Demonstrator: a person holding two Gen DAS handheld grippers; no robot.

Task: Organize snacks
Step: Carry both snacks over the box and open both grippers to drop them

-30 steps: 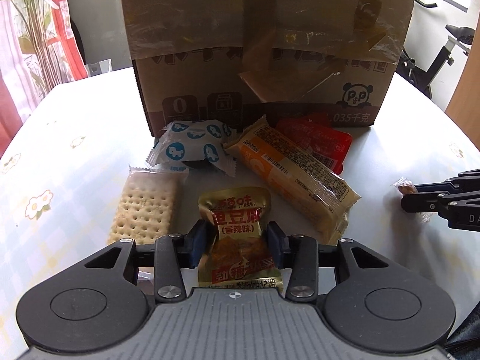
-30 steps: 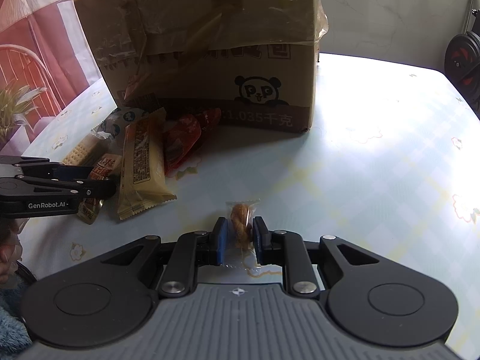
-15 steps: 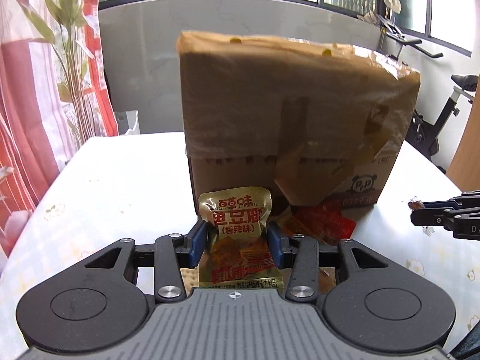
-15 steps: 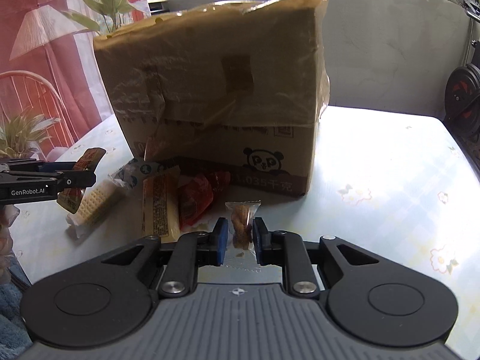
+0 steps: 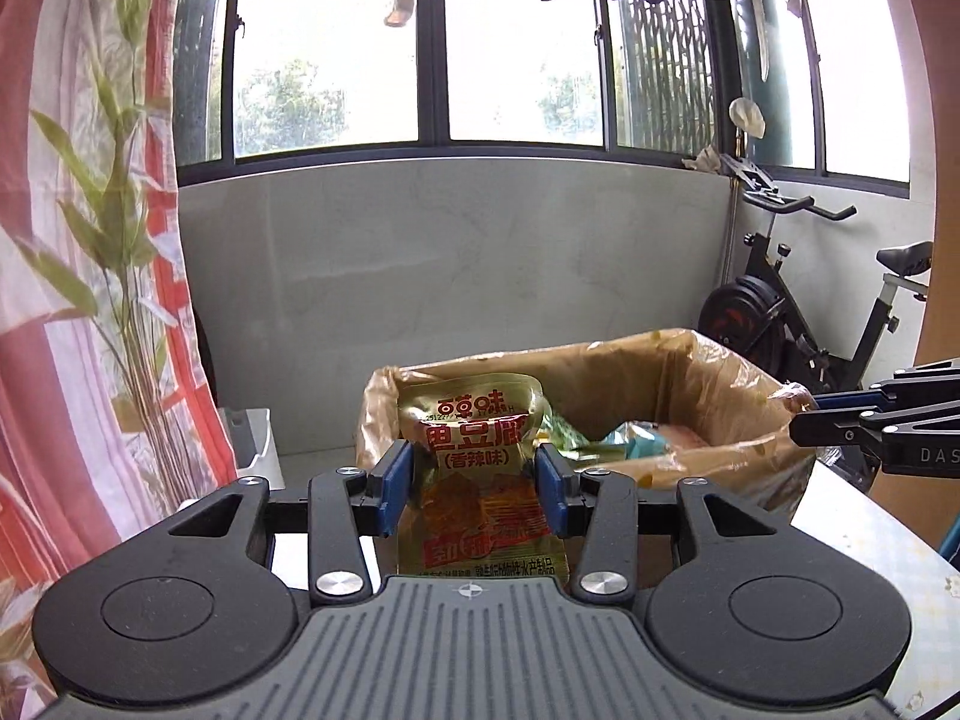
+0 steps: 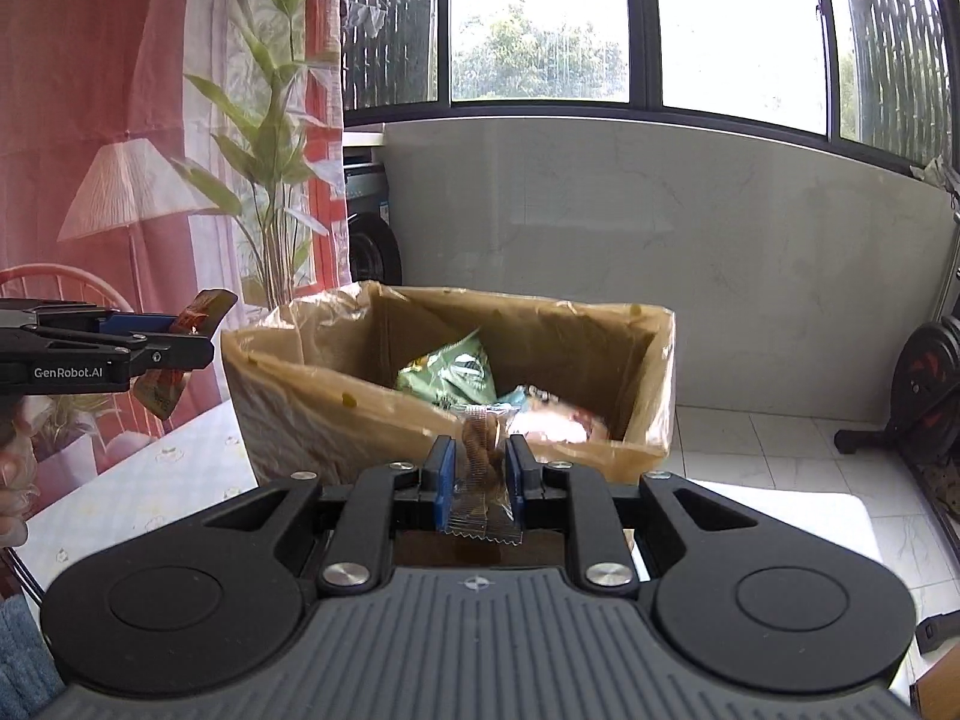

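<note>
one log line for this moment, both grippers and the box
left gripper: shut on gold foil snack pouch | right gripper: shut on small clear-wrapped snack | open plastic-lined cardboard box: snacks inside, both held near rim

Gold-and-red snack pouch (image 5: 480,468), brown cardboard box (image 6: 312,396), green packet (image 6: 450,372) inside.

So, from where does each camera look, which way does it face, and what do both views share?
Left wrist: sits behind the left gripper, faces the window over the cardboard box; its fingers hold the yellow snack pouch.
Right wrist: sits behind the right gripper, faces the box's open top; its fingers hold a clear small snack packet.
Shared: the box, the window, and each shows the other gripper at its edge.
</note>
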